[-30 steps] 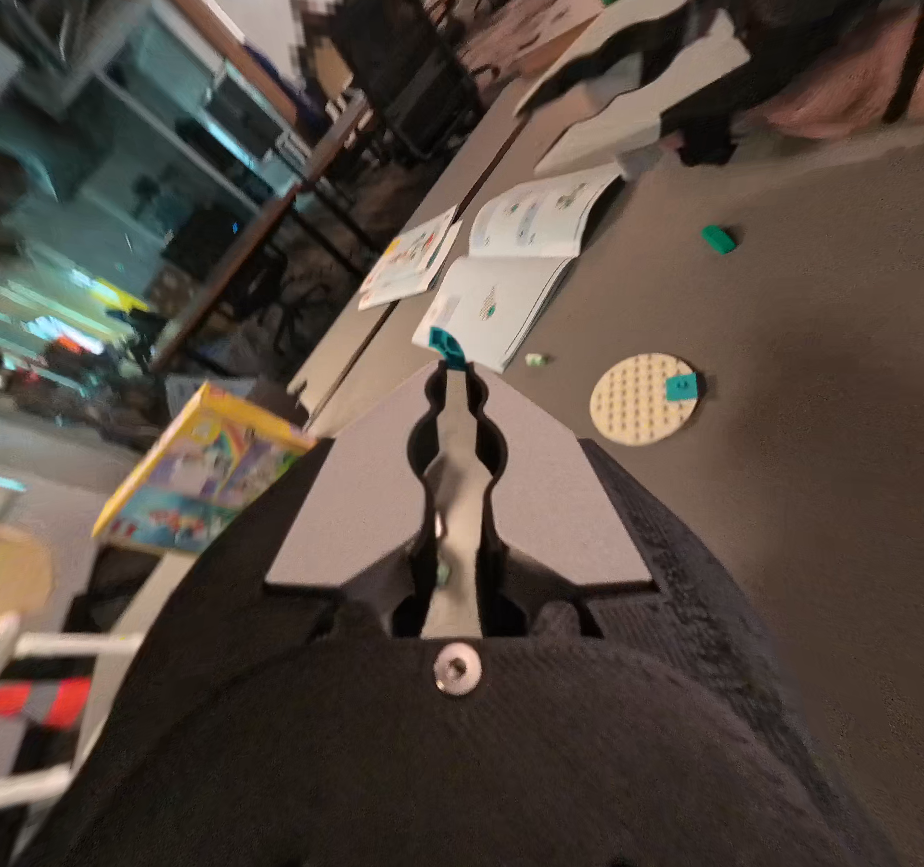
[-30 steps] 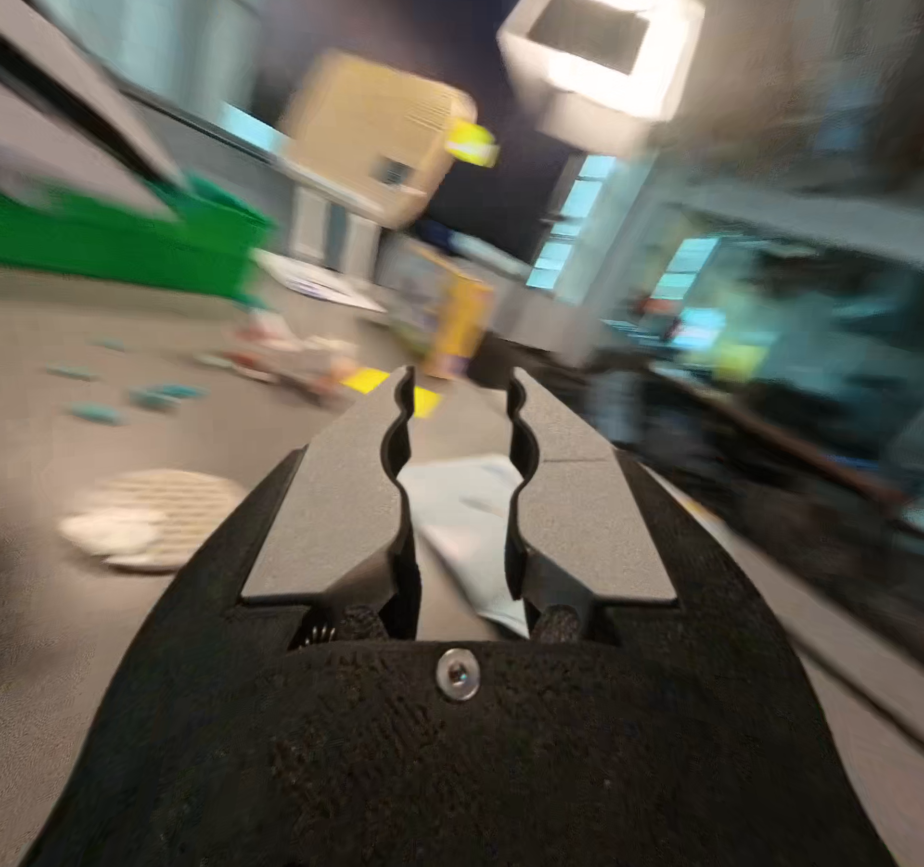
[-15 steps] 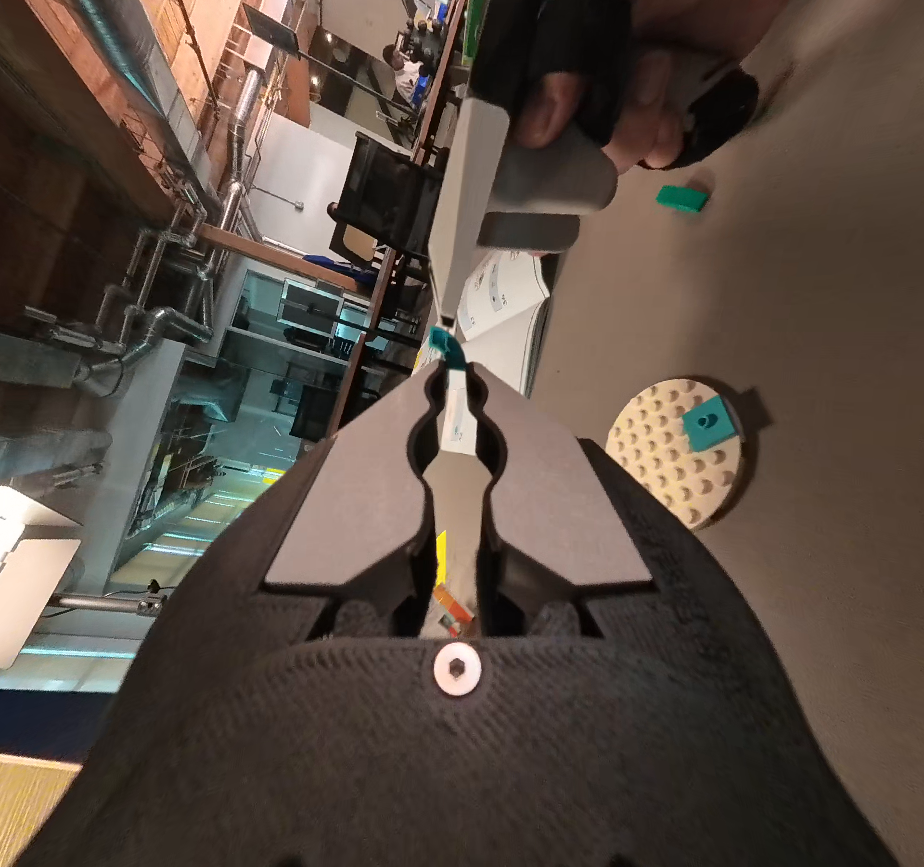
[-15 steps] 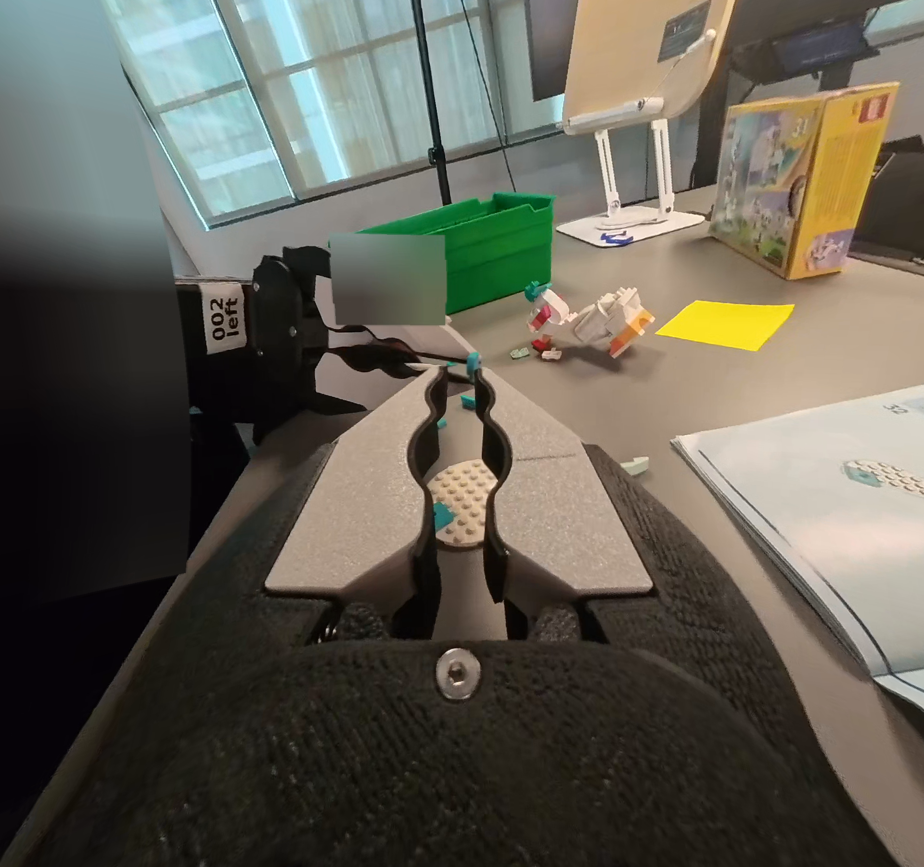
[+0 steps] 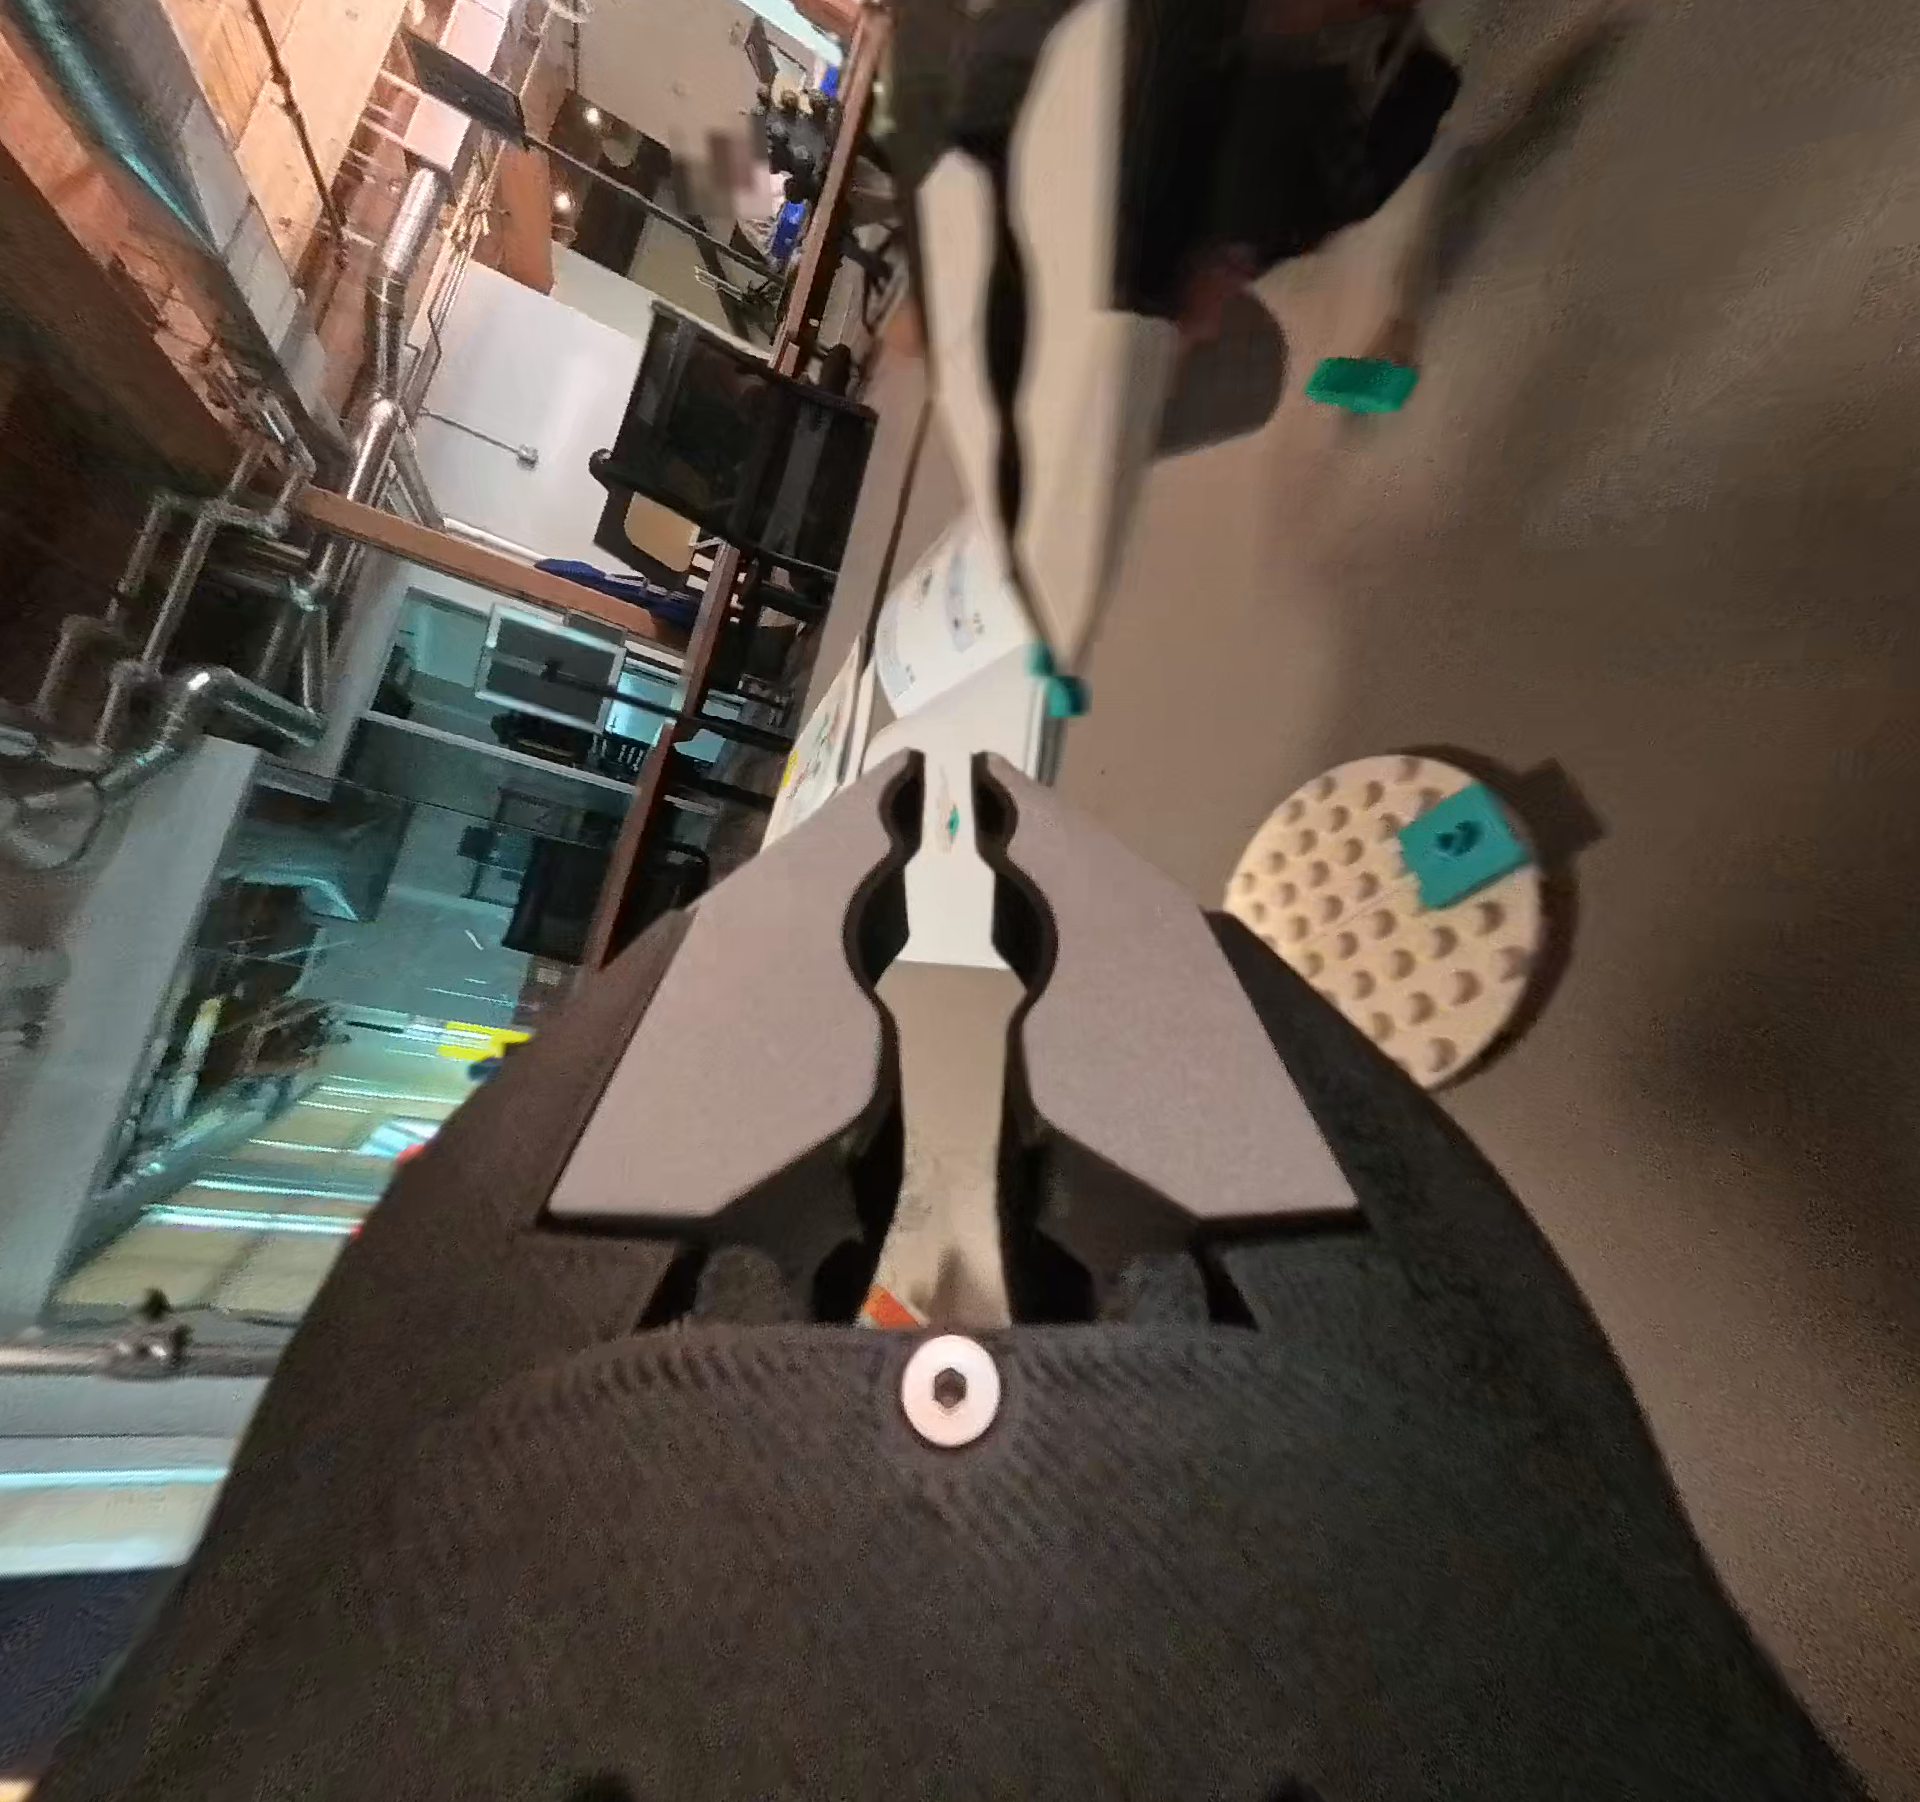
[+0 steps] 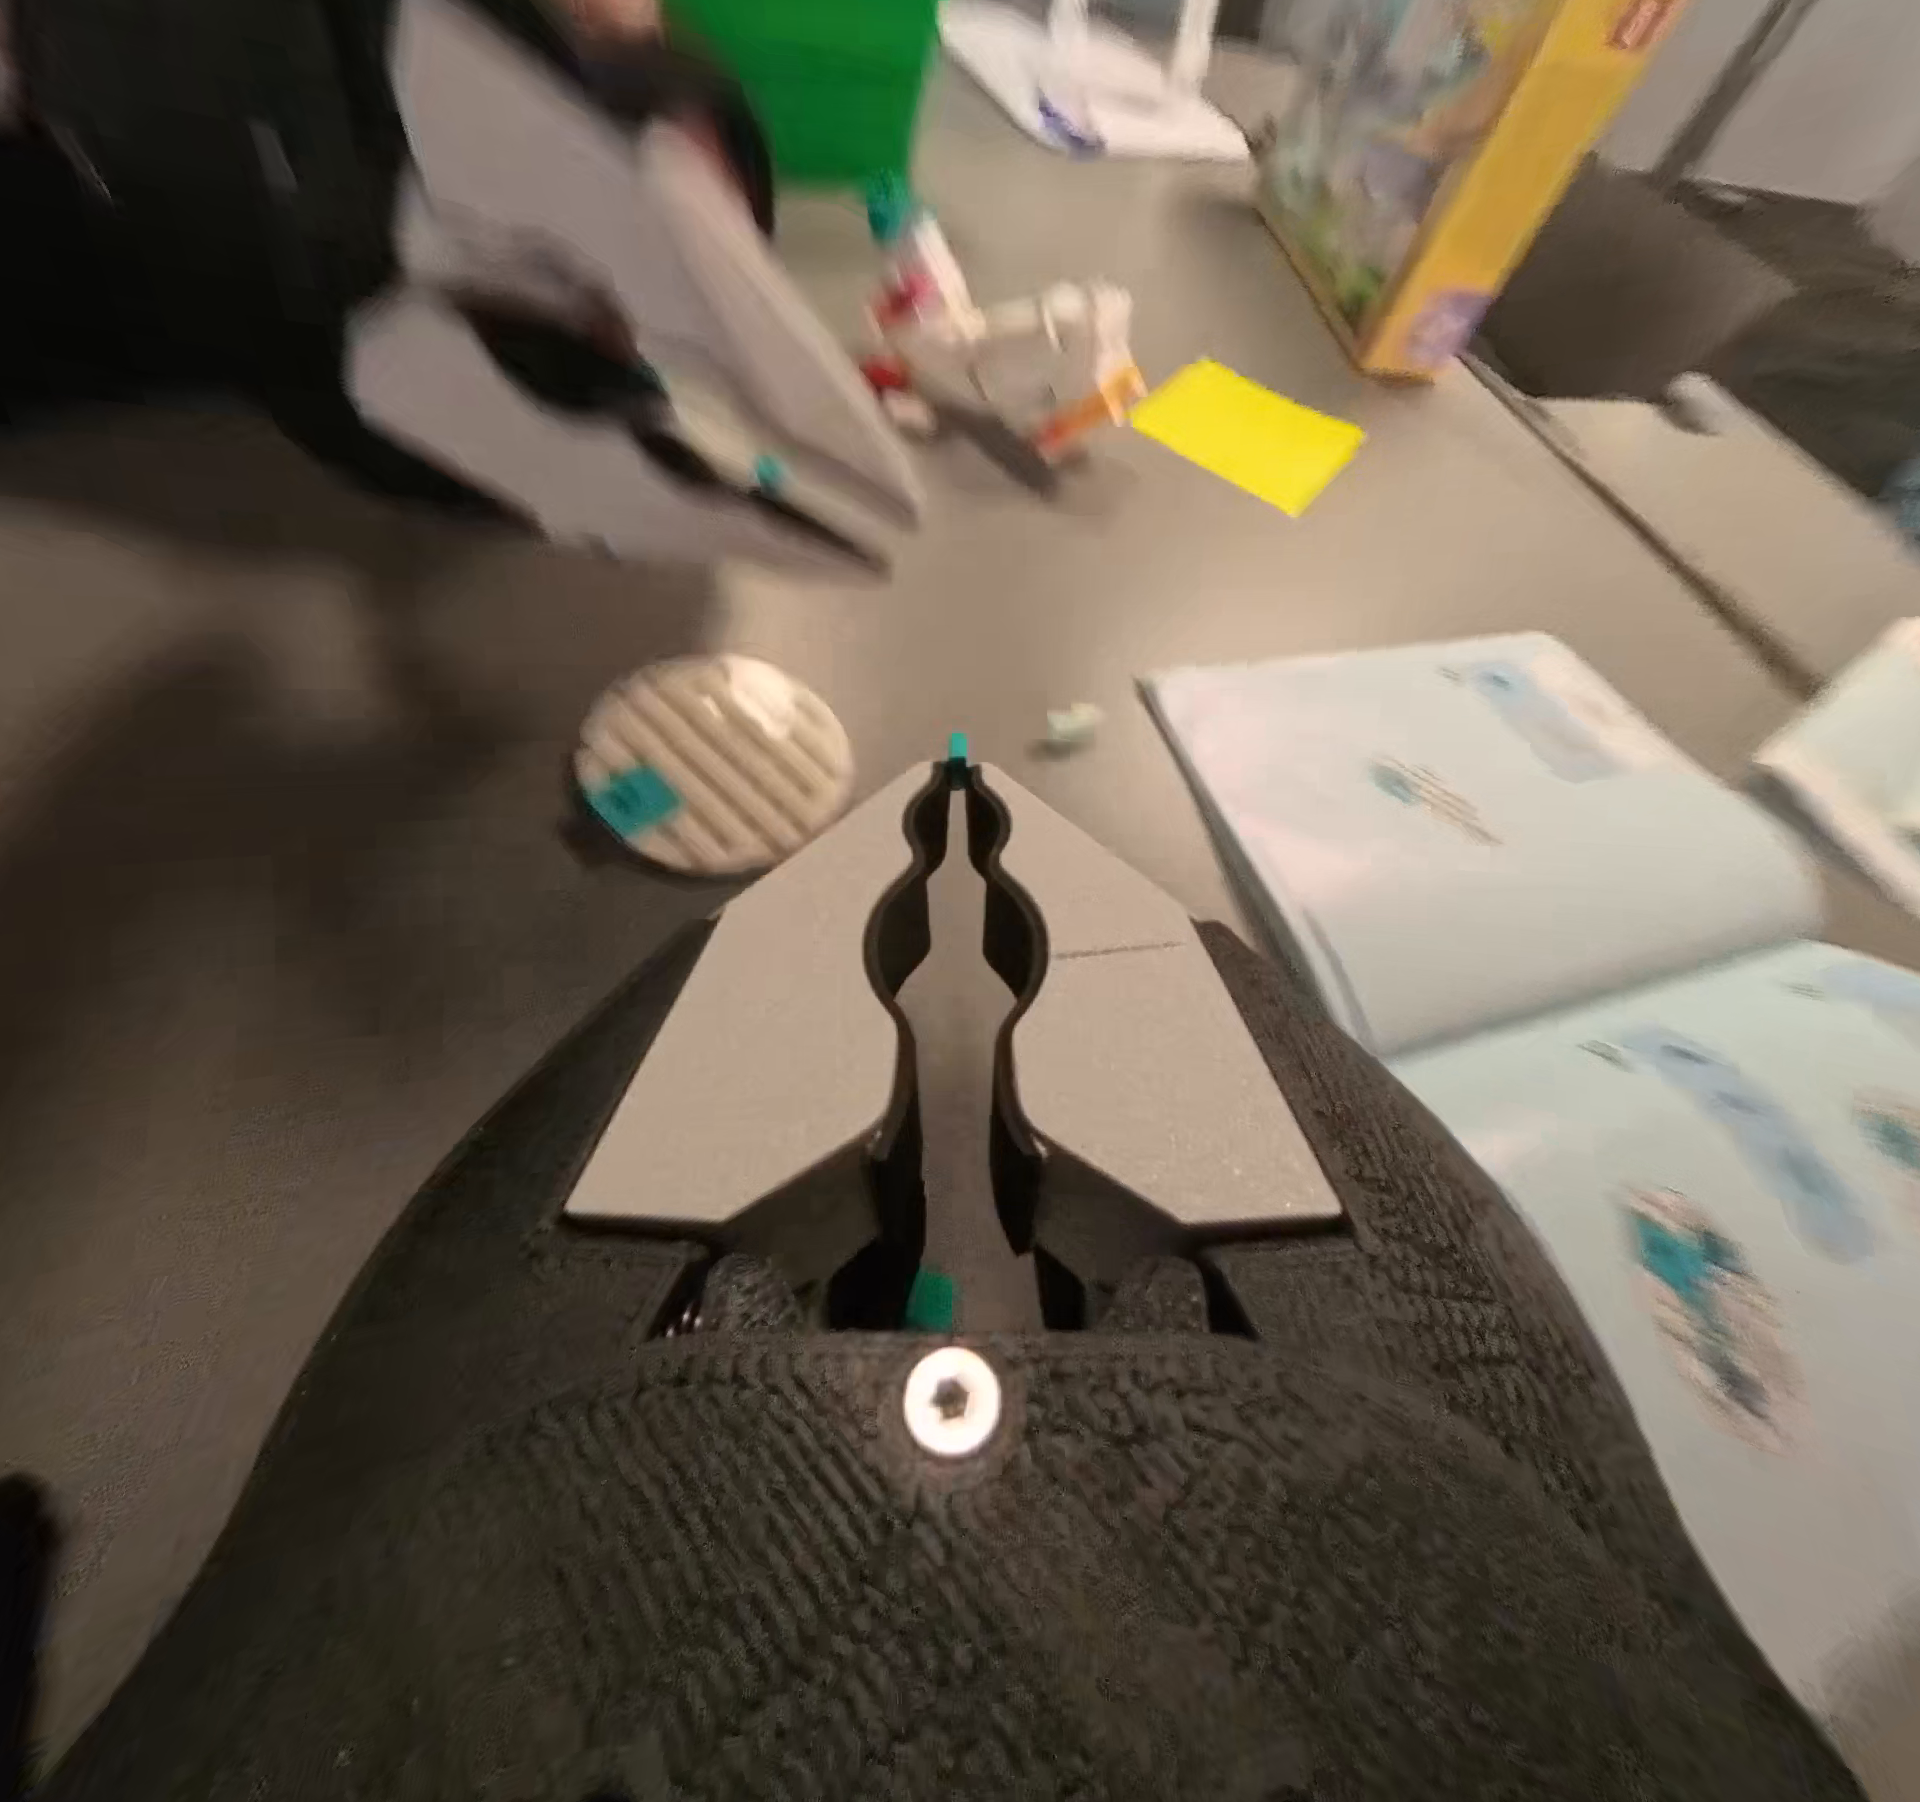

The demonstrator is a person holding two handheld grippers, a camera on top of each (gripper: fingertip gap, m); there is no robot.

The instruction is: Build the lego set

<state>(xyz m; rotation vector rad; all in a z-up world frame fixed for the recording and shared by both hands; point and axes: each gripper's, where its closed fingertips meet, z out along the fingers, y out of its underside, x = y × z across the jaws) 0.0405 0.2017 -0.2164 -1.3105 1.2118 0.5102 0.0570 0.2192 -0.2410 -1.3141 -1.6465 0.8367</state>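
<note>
Grey bench (image 6: 312, 1025) carries the round tan plate (image 6: 727, 765) with one teal tile (image 6: 629, 802) already on it; open instruction booklet (image 6: 1455, 869) lies to its right. Right hand-held gripper (image 6: 956, 784) pinches a small teal piece (image 6: 956, 746) at its tips, near the plate. Left hand-held gripper (image 5: 948, 763) is slightly parted, holding nothing. Suggest: square the piece to the studs, come straight down, press evenly, left steadies the plate rim
</note>
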